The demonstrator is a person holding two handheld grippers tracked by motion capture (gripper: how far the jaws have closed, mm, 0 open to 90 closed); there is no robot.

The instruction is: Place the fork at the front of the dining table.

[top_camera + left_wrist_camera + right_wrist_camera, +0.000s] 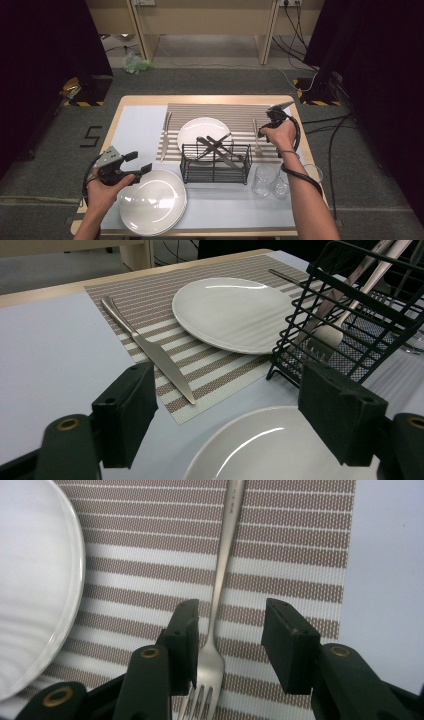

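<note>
One fork (218,605) lies lengthwise between my right claw's (235,640) half-open pads, unheld, on the striped mat (295,555).

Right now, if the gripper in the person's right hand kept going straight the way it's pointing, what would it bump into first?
Most likely the fork lying on the striped placemat. The right gripper points down at it with jaws open, the handle running between them, though how far above it hangs is unclear.
</note>
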